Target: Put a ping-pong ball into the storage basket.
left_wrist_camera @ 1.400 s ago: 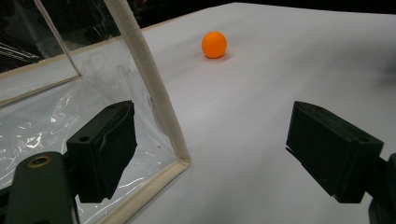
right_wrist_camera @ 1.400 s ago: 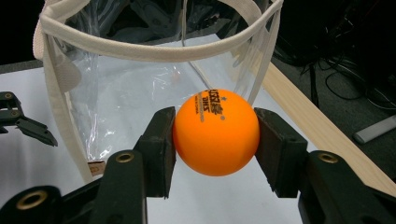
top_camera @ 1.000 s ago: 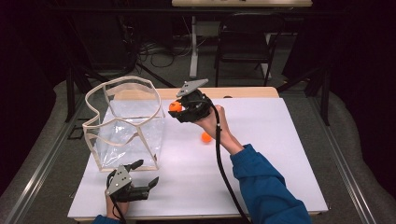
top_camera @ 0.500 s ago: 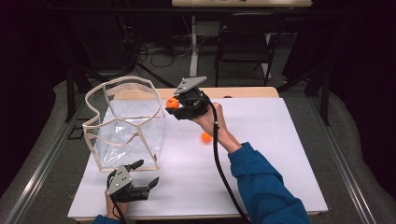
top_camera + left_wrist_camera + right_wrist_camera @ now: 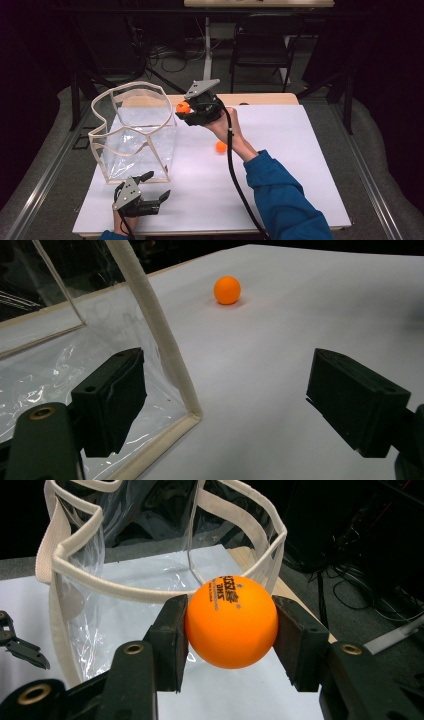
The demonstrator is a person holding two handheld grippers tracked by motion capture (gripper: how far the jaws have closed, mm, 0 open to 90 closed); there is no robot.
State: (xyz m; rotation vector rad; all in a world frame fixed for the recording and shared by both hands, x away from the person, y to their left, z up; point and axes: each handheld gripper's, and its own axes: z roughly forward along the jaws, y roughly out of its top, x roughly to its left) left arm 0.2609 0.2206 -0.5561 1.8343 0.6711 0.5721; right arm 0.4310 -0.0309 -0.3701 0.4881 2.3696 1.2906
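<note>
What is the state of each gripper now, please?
Left gripper: open, holding nothing.
Right gripper: closed on a small orange plastic ball.

Held ball (image 5: 231, 621): orange table-tennis ball, dark print on top, clamped between the right gripper (image 5: 184, 112) pads, lifted off the table, just beside the bag's rim.
Bag (image 5: 135, 135): clear plastic, cream fabric trim and handles, upright, mouth open, on the left part of the white table top.
Second ball (image 5: 221, 146): orange, lying loose on the table, right of the bag, well apart from it.
</note>
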